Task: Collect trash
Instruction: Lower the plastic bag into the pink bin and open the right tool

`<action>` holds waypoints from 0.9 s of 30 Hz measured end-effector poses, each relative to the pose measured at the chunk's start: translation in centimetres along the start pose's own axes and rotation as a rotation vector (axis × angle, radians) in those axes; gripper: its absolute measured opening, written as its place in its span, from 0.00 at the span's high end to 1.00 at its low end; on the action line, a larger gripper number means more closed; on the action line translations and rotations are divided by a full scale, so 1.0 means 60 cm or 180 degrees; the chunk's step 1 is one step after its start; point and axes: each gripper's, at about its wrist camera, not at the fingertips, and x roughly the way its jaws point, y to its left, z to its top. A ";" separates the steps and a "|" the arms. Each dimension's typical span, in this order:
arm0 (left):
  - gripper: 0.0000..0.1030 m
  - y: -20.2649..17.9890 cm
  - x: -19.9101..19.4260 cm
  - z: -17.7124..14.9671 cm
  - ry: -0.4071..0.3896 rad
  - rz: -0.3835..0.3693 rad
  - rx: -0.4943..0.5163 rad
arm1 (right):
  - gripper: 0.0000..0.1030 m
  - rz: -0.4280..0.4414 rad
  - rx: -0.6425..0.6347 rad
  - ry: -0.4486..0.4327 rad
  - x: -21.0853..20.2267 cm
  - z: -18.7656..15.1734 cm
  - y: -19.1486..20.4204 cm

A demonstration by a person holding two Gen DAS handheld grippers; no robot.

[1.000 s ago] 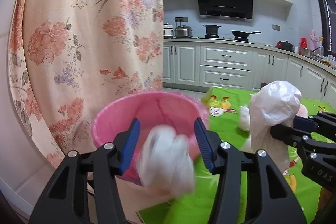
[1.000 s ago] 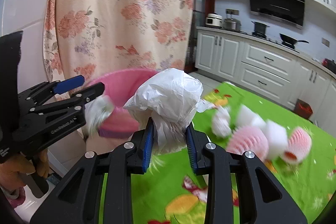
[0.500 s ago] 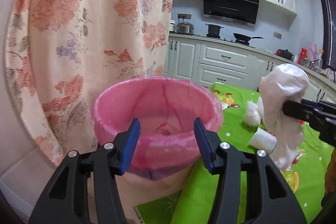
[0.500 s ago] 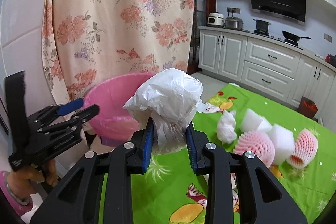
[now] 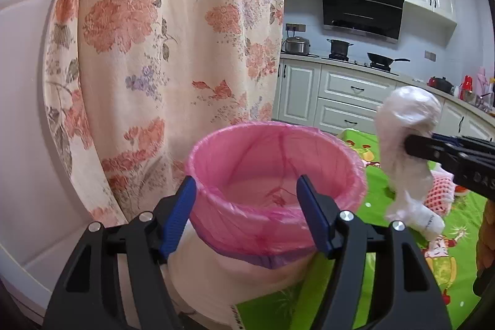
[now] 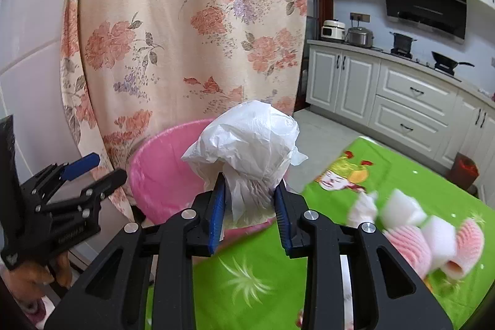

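Note:
A white bin lined with a pink bag [image 5: 275, 172] stands beside the table's left end, in front of a flowered curtain. My left gripper [image 5: 247, 206] is open and empty just in front of its rim. My right gripper [image 6: 250, 201] is shut on a crumpled white plastic bag [image 6: 247, 150], held up near the bin's [image 6: 161, 175] right side; the bag also shows in the left wrist view [image 5: 405, 144]. Pink foam fruit nets [image 6: 411, 246] and white wads [image 6: 399, 206] lie on the green tablecloth [image 6: 278, 268].
The flowered curtain [image 5: 173, 51] hangs close behind the bin, with a white wall [image 5: 27, 113] to its left. White kitchen cabinets and a stove [image 5: 355, 88] run along the back. A small dark bin [image 6: 464, 169] stands on the floor beyond the table.
The white wad that was between my left fingers has dropped away into the bin, leaving the left gripper empty. My right gripper has carried the plastic bag closer to the bin.

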 end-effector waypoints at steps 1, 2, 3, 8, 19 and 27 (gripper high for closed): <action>0.36 0.003 0.002 0.003 0.0002 0.0012 -0.0004 | 0.70 0.0012 0.0006 0.0015 0.009 0.004 0.001; 0.35 0.006 0.004 0.008 -0.0008 0.0027 -0.0016 | 0.70 0.0034 0.0008 0.0043 0.024 0.011 0.003; 0.31 0.008 0.007 0.012 -0.0017 0.0035 -0.0021 | 0.70 0.0050 0.0011 0.0063 0.036 0.015 0.004; 0.28 0.023 0.023 0.031 -0.0010 0.0140 -0.0013 | 0.69 0.0137 0.0115 0.0158 0.087 0.030 0.001; 0.26 0.039 -0.022 0.015 -0.0084 0.0168 -0.0051 | 0.69 0.0289 0.0110 0.0044 0.076 0.028 0.010; 0.22 0.042 -0.021 0.006 -0.0055 0.0150 -0.0111 | 0.69 0.0300 0.0128 -0.0023 0.072 0.030 0.007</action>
